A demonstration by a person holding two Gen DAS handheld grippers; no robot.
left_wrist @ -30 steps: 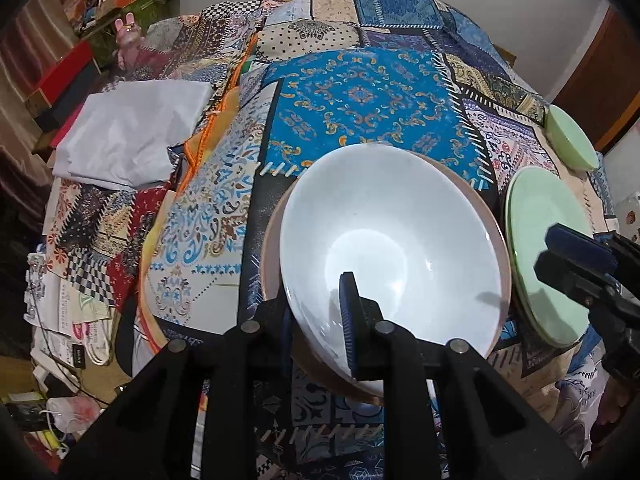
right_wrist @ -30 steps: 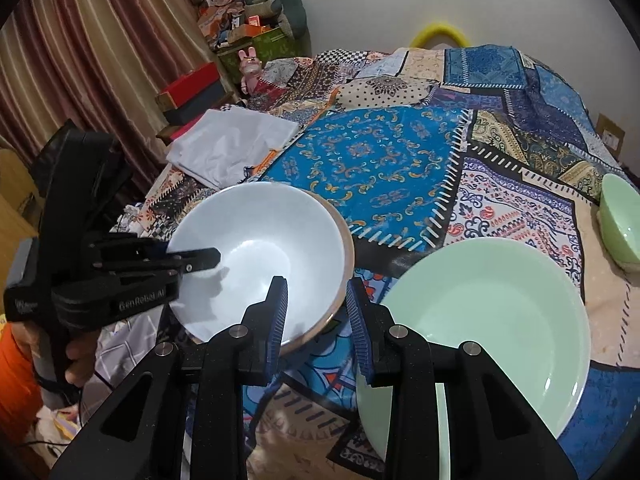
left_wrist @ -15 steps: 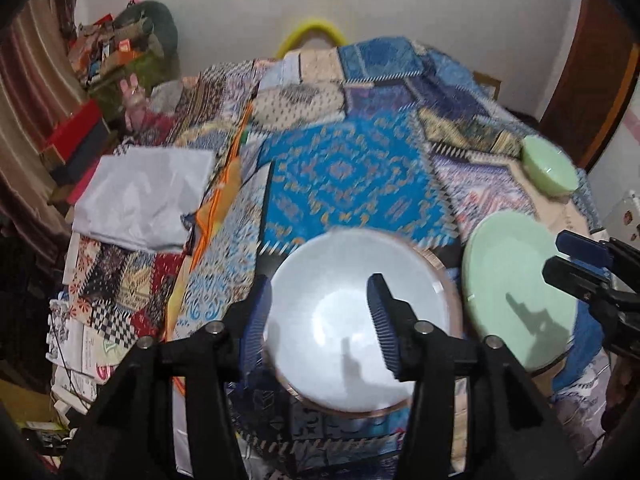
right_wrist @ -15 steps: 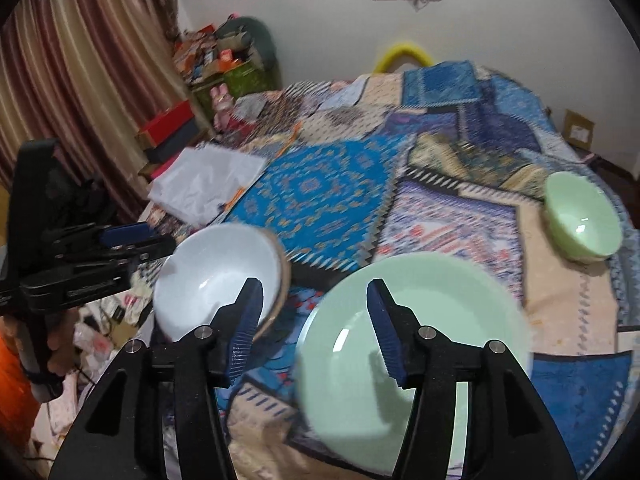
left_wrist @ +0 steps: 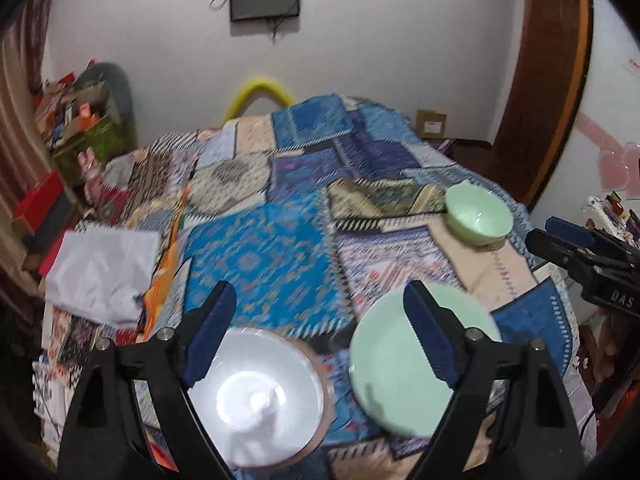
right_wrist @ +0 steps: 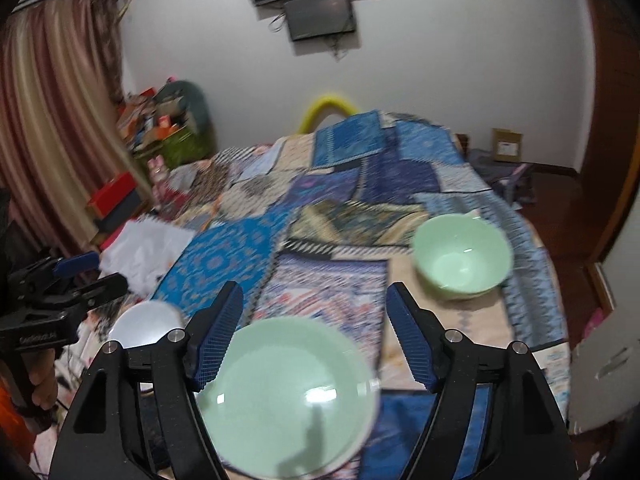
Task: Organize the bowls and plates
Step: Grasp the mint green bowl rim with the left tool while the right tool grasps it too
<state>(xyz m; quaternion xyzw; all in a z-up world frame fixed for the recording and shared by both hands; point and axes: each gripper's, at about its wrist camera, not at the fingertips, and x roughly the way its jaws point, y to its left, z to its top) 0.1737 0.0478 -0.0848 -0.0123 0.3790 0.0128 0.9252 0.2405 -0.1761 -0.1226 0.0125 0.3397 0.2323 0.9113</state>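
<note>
Both tongs are spread wide and hold nothing. Their jaws have just been opening, and no dish is pinched between them. The left tongs [left_wrist: 320,340] hang over the bed [left_wrist: 260,264], above the white bowl [left_wrist: 260,396]. The right tongs [right_wrist: 312,336] hang above the green plate [right_wrist: 288,392].

The white bowl sits in a brown dish [left_wrist: 326,394] near the front edge of the bed. The green plate lies just right of the white bowl, not touching it. The small green bowl [right_wrist: 462,258] sits well past the plate, near the bed's right side.

It looks like the step of setting down the white bowl and the plate is done. The small green bowl is the one dish left on its own, so it is likely next. The right tongs are the nearer ones. They would need to go past the plate, drop over the small bowl's rim and squeeze it.

The quilt between the plate and the small bowl is bare, so the way is open. The small bowl is close to the bed's right edge, so a push outward could knock it off. A folded white cloth [left_wrist: 102,276] lies far to the left of the white bowl, out of the way.
</note>
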